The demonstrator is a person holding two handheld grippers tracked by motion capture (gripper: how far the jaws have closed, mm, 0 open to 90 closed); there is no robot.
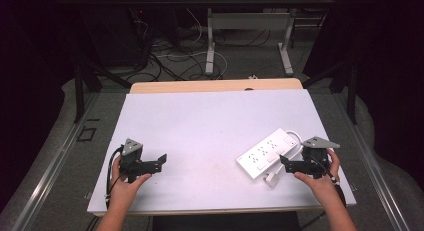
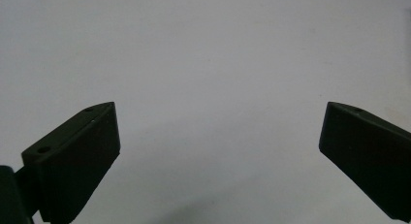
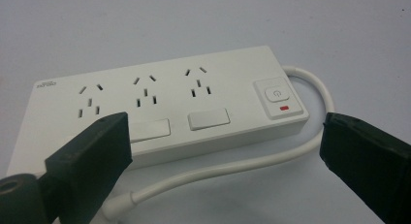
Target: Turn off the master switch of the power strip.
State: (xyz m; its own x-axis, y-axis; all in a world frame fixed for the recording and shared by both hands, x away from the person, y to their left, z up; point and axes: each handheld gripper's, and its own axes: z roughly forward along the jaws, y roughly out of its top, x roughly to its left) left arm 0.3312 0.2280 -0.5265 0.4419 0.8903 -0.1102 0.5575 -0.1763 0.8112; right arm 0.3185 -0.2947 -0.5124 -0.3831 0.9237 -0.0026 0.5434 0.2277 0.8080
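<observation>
Here, seen from the high view, a person sat at a white table (image 1: 200, 121) with a two-jaw gripper in each hand. The left gripper (image 1: 161, 161) rested low over the near-left part of the table, its jaws pointing toward the table's middle. In the left gripper view (image 2: 218, 151) its two black jaws stood wide apart with nothing between them, and bare white tabletop (image 2: 203, 54) lay ahead.

The right gripper (image 1: 283, 161) sat at the near-right part of the table, just beside a white power strip (image 1: 265, 152). The strip lay flat and slanted, its far end pointing toward the table's right rear. A white cable (image 1: 296, 137) looped out from that far end and ran back along the strip's side to a white plug (image 1: 271, 179) lying on the table near the right gripper.

In the right gripper view (image 3: 225, 156) the jaws were spread wide and held nothing. The power strip (image 3: 160, 107) lay just ahead of them, showing three socket groups, two blank rectangular covers and a switch (image 3: 276, 94) with a small red mark beneath it. The cable (image 3: 252, 163) curved between the strip and the jaws. The left jaw overlapped the strip's near edge in that view; whether it touched the strip could not be told.
</observation>
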